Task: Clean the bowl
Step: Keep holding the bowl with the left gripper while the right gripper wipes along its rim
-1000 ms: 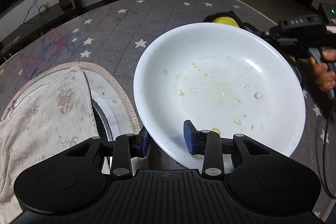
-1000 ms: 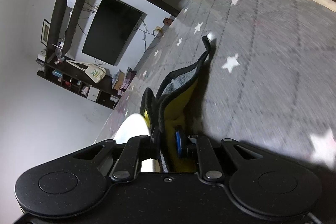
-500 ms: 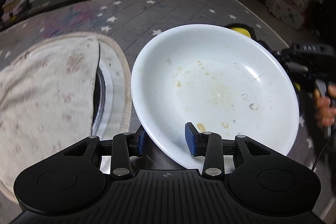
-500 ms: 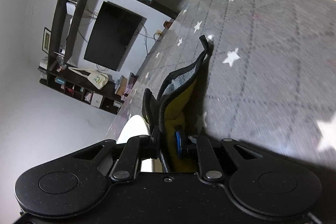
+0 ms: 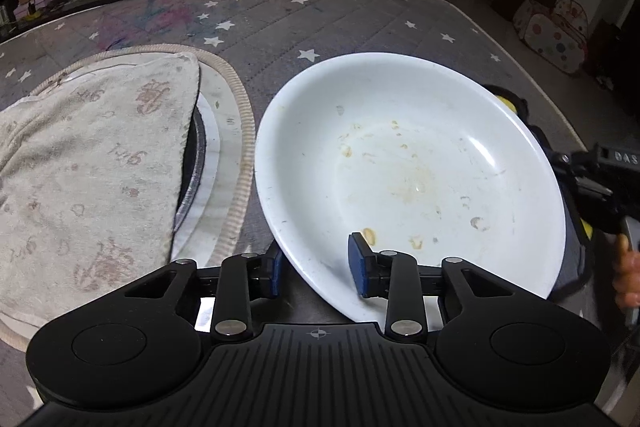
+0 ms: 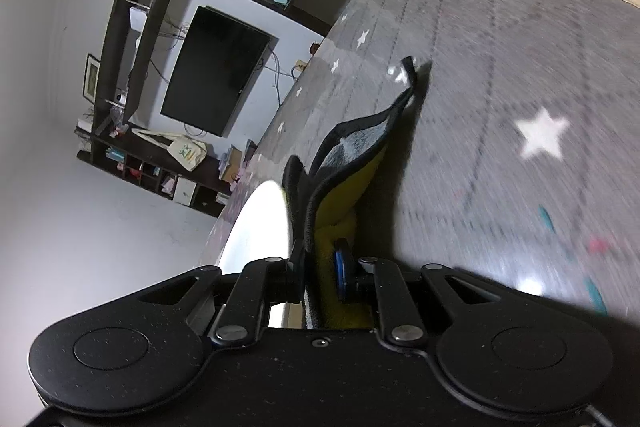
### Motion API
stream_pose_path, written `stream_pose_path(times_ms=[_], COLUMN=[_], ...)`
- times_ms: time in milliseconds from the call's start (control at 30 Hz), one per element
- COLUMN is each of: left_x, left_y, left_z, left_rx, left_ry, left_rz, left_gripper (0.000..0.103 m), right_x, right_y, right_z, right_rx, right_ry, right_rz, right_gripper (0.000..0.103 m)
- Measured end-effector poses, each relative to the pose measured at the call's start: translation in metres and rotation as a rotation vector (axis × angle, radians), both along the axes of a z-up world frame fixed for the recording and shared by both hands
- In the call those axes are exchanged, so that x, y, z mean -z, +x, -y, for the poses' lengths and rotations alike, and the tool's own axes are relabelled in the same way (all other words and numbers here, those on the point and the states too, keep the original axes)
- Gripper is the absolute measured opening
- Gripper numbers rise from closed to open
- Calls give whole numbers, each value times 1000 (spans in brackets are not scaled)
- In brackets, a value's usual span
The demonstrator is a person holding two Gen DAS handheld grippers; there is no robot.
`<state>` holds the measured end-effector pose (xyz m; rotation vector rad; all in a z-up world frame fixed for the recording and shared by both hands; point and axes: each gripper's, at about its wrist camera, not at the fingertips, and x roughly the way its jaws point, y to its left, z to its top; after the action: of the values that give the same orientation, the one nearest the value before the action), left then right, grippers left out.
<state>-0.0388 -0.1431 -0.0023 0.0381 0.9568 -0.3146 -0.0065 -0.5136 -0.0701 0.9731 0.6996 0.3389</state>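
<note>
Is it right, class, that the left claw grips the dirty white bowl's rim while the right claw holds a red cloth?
Not quite. The cloth in the right claw is yellow and black, as the right wrist view shows. The left claw does grip the dirty white bowl.

Left wrist view steeply down, close over the bowl (image 5: 412, 163); right wrist view rolled, low beside it.

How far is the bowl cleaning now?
Set-up is done: the left gripper has the bowl rim between its closing jaws, the right gripper is shut on the yellow cloth. Wiping remains: yellowish food spots still mark the inside.
</note>
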Motion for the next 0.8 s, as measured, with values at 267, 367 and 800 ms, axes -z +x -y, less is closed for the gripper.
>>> stream_pose_path(times_ms=[267,367,800], left_x=[0,0,-1], left_y=[5,7,9], left_z=[-6,-6,-3], left_rx=[145,163,199], left_ry=[32,38,55], left_rz=[-1,-4,-6], left_gripper=[34,35,36], right_x=[0,-1,-6], right_y=[-5,8,59], right_z=[5,5,1], right_rx=[1,9,19], right_ry=[32,39,77], right_rz=[-6,-9,-5], right_gripper=[17,17,17])
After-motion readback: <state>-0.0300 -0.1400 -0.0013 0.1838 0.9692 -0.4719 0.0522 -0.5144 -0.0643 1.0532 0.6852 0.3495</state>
